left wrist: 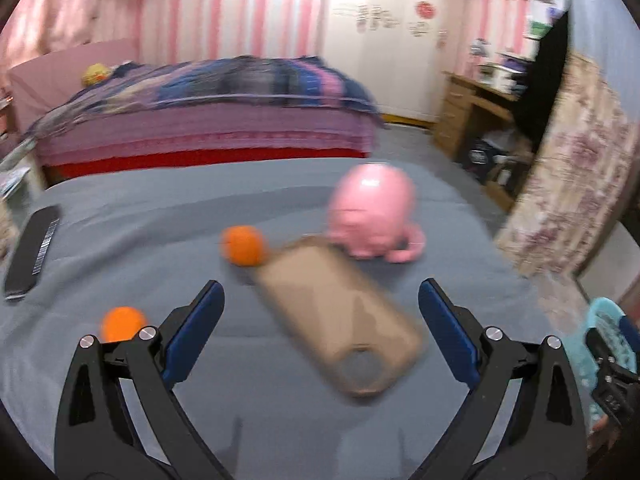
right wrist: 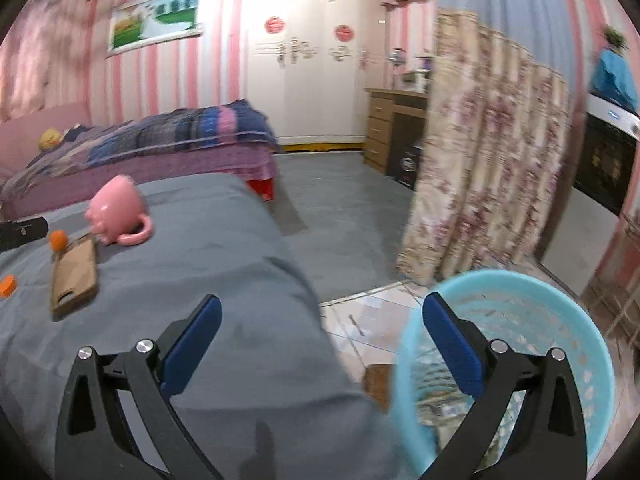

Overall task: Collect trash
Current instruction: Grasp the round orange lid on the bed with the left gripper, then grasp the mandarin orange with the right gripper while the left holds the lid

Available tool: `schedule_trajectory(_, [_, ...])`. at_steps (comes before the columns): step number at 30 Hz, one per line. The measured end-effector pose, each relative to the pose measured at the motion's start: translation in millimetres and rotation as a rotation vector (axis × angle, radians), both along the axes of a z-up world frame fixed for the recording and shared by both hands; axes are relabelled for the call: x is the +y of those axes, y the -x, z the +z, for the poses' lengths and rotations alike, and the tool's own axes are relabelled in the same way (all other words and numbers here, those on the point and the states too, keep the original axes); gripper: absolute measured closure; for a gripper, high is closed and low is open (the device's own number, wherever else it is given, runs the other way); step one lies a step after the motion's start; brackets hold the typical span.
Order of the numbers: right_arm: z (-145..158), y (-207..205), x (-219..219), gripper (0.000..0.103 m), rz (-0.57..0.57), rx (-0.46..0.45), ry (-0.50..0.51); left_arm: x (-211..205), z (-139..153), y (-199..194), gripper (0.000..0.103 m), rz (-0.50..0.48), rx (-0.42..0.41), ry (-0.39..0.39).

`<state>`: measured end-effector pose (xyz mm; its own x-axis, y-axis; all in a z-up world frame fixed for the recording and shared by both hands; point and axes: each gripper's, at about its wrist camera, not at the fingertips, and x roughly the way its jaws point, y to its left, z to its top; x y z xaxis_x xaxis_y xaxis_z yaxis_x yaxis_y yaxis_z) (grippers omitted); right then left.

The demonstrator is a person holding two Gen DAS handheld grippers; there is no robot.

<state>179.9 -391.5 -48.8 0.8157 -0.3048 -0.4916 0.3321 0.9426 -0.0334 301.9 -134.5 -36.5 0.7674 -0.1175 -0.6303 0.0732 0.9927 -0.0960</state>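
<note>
On the grey bed cover [left wrist: 160, 220] lie a tan phone case [left wrist: 340, 320], an orange ball-like piece [left wrist: 244, 246] at its far end and another orange piece [left wrist: 122, 322] nearer on the left. My left gripper [left wrist: 320, 308] is open above the cover, with the case lying between its blue pads, untouched. My right gripper [right wrist: 320, 320] is open and holds nothing, over the bed's edge beside a light blue basket [right wrist: 560, 320] on the floor. The case [right wrist: 74, 276] and orange pieces [right wrist: 58, 240] show far left in the right wrist view.
A pink mug [left wrist: 372, 212] lies on its side behind the case. A black remote [left wrist: 34, 252] rests at the cover's left. A floral curtain [right wrist: 480, 152] hangs right of the bed, with a wooden desk [right wrist: 392, 128] behind. A second bed [left wrist: 200, 120] stands beyond.
</note>
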Motion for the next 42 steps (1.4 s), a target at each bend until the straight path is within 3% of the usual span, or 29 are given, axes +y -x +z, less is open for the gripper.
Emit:
schedule_trajectory(3, [3,-13,24,0.005,0.049,0.005,0.034,36,-8,-9,0.009,0.088,0.045,-0.024])
schedule_trajectory(10, [13,-41,63,0.005,0.126,0.012,0.029,92,-32,-23,0.009,0.193,0.173,-0.063])
schedule_trajectory(14, [13,-55,86,0.005,0.171,0.032,0.037,114,-53,-36,0.027,0.205,0.282,-0.046])
schedule_trajectory(19, [13,-68,111,0.005,0.224,0.053,0.024,121,-49,-37,0.034,0.213,0.264,-0.030])
schedule_trajectory(24, [15,-82,139,0.005,0.280,0.061,0.017,134,-46,-38,0.064,0.218,0.254,0.013])
schedule_trajectory(28, [15,-94,166,0.005,0.347,0.045,0.016,138,-44,-42,0.064,0.198,0.249,0.042])
schedule_trajectory(33, [12,-119,210,0.005,0.441,0.071,0.043,151,-40,-40,0.064,0.289,0.218,-0.038])
schedule_trajectory(38, [5,-147,240,0.006,0.495,0.128,0.024,174,-32,-38,0.064,0.359,0.171,-0.016])
schedule_trajectory(42, [1,-165,264,0.019,0.513,0.165,0.052,185,-25,-35,0.064,0.402,0.127,-0.004])
